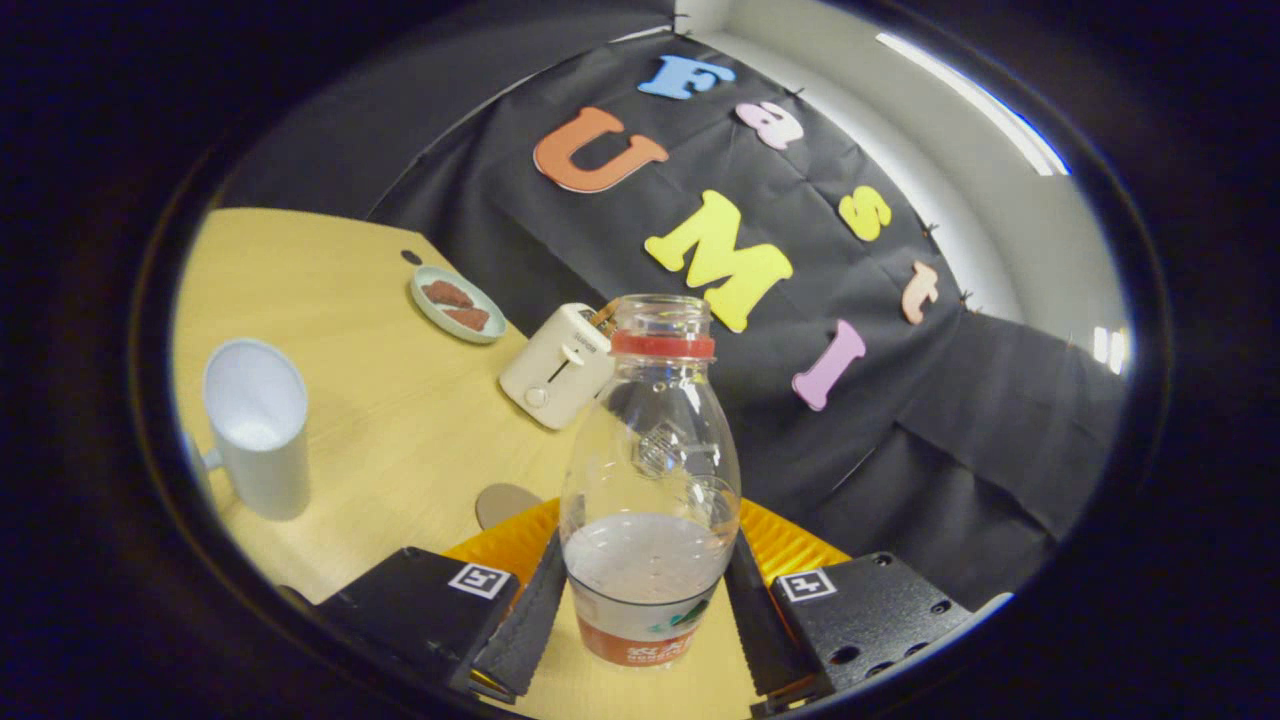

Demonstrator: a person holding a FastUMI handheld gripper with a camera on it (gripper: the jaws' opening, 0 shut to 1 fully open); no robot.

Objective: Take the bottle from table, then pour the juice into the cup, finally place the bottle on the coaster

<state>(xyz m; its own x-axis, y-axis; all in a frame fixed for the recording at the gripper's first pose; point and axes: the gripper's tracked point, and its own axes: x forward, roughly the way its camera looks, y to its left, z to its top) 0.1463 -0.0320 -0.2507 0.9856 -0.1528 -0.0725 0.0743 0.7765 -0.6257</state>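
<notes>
The bottle (650, 470) stands between the two fingers of the tongs (645, 610), which press on its lower body from both sides and hold it. It is clear, uncapped, with a red ring under the open mouth and a label around its base; pale juice fills roughly its lower third. The whole view is tilted, so the table (400, 420) slopes away to the left behind the bottle, and whether the bottle's base touches the table cannot be told. Just behind the bottle lies a ridged yellow-orange mat (510, 545), with a small round brownish coaster (503, 503) beside its left edge. Farther left stands a white cup (258, 425) with a handle; its open top shows a white inside. Beyond the bottle sits a white toaster (558, 365), and beyond that a pale green plate (458, 304) carrying two reddish-brown pieces.
</notes>
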